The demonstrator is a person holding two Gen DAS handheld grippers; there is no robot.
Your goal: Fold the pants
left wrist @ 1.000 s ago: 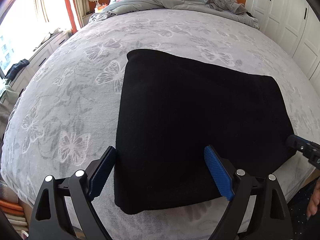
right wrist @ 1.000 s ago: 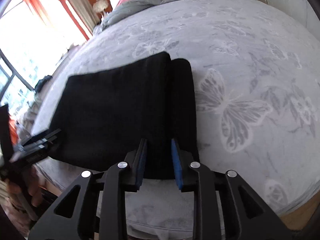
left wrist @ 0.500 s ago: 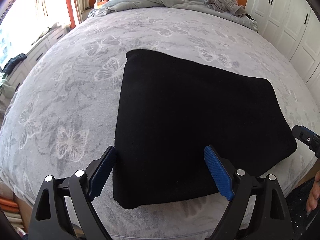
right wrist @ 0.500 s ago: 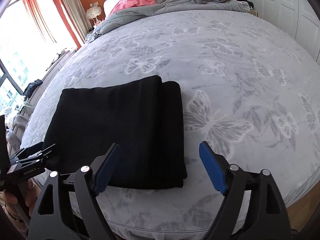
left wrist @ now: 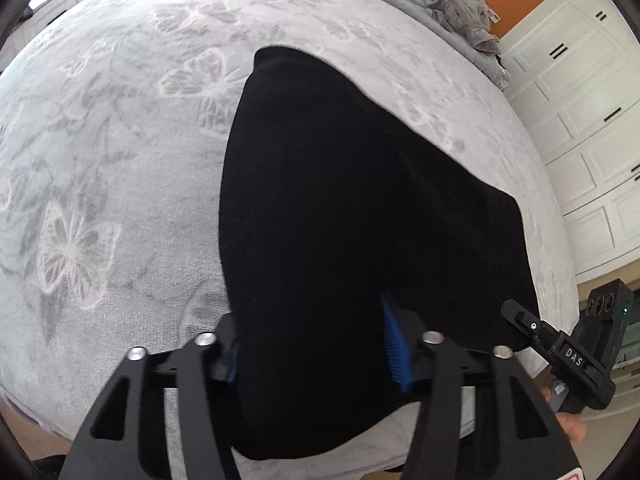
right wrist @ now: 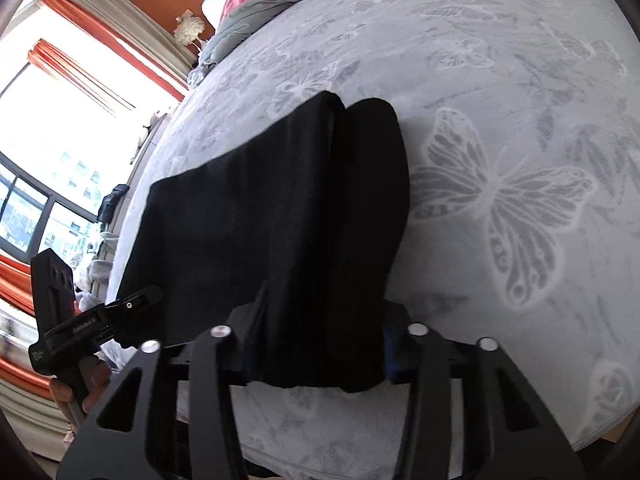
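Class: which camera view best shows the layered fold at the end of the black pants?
The right wrist view: the pants show two stacked rolls at their far end. In the left wrist view, the pants look like one flat dark slab.

The black pants (left wrist: 360, 220) lie folded into a thick, roughly rectangular stack on the bed, near its front edge. One near end bunches up between the closing fingers of the left tool (left wrist: 316, 344); the other near end, where two folded layers sit side by side, lies between the closing fingers of the right tool (right wrist: 320, 340). The fabric is plain, dark and soft-looking.
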